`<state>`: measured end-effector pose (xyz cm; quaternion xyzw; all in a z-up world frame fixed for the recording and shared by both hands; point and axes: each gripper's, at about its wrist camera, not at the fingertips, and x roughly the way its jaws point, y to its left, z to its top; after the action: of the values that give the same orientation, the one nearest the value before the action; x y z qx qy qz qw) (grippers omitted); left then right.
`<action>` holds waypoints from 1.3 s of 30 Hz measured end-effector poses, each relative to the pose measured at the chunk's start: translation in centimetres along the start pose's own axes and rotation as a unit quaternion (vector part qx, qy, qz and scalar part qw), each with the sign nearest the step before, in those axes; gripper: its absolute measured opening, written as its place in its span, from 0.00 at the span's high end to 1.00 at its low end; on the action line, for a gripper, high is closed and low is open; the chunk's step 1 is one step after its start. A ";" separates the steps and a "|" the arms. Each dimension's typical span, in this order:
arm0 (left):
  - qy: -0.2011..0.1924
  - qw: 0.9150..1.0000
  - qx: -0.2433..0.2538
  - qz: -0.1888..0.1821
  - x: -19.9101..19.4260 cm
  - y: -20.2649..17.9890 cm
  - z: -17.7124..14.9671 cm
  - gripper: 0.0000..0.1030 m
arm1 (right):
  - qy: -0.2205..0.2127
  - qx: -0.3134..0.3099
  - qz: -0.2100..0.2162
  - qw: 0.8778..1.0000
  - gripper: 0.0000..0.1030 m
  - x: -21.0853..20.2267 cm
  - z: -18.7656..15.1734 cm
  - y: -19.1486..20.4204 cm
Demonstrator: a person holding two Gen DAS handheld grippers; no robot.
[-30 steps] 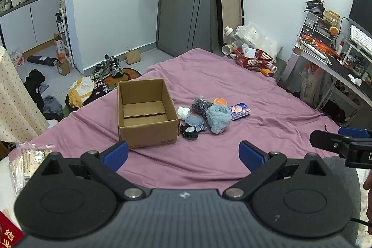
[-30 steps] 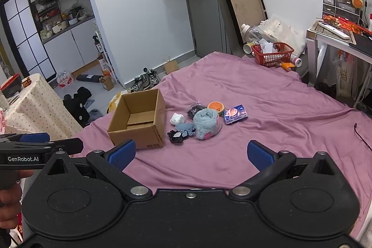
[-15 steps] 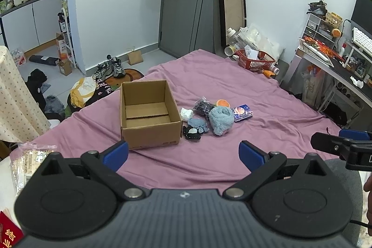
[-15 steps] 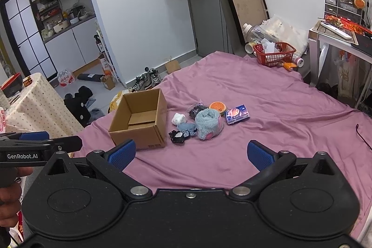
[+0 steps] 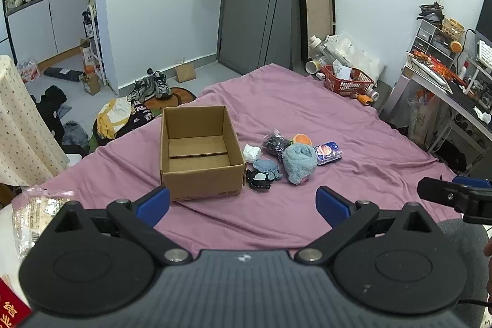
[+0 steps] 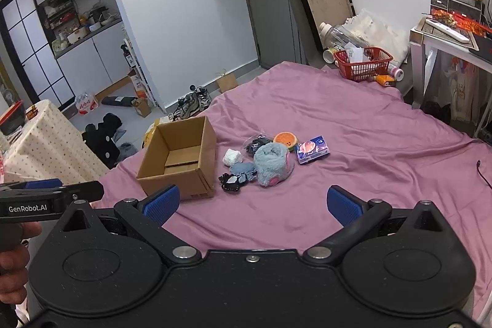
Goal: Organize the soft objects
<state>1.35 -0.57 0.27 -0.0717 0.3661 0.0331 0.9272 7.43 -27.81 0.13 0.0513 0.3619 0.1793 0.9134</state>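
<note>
While I hold both rigs above the near edge of the bed (image 5: 353, 125), my left tongs (image 5: 243, 203) stand wide apart with nothing between the blue pads (image 5: 153, 202), and my right tongs (image 6: 252, 203) are spread just as wide and equally empty. From the right view, the left rig shows at the left edge with a hand (image 6: 12, 260) gripping its handle.

Beyond the pads, on the purple sheet, sits an open box (image 5: 200, 156), upright, its inside bare apart from its bottom flaps. Just to the right of it lies the heap of soft things. Nearest the box is a small black-and-white piece (image 5: 259, 179), touching a flat blue knit piece (image 5: 267, 167). Behind those sits a white wad (image 5: 252, 152). A dark bagged bundle (image 5: 274, 140) lies farther back, next to an orange round toy (image 5: 302, 139). The big blue plush (image 5: 299, 163) rests in the middle of the heap, showing some pink underneath in the right view. On the heap's right side lies a tissue pack (image 5: 329, 150), close to the plush.

At the bed's far corner stands a red basket (image 5: 347, 82). Shoes (image 5: 153, 85) lie on the floor to the left, and a cluttered counter (image 5: 442, 88) runs along the right wall.
</note>
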 end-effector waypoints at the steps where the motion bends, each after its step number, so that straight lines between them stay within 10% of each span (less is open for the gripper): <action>1: 0.002 1.000 -0.002 0.001 0.4 -0.1 0.2 0.02 | 0.001 0.002 0.001 1.000 0.00 0.2 0.2 -0.2; 39: 0.036 0.997 -0.063 0.007 16.2 -4.9 3.9 0.18 | 0.070 0.125 0.031 0.989 0.14 15.3 3.4 -11.6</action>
<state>16.30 -4.66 -7.48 -0.1280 0.3966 0.0600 0.9071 23.40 -32.92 -9.80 0.1638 0.4424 0.1637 0.8664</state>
